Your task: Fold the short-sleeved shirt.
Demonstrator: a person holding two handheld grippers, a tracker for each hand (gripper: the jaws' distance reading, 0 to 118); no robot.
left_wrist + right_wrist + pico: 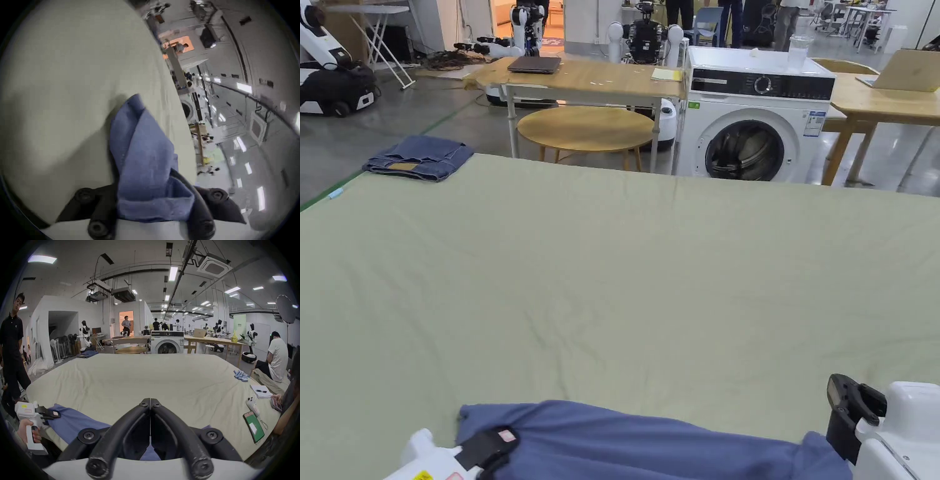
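Down at the near edge of the green sheet point(625, 262), the blue shirt point(650, 444) lies bunched between the left gripper point(487, 453) and right gripper point(850, 419). From the left gripper view, its jaws clamp a fold of shirt point(151, 170). From the right gripper view, its jaws meet at the tips with nothing between them, the shirt point(73, 418) lying beneath.

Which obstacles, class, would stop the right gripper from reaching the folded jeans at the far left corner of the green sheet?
Probably none: the sheet between the right gripper and the folded jeans lies bare, though they look far off.
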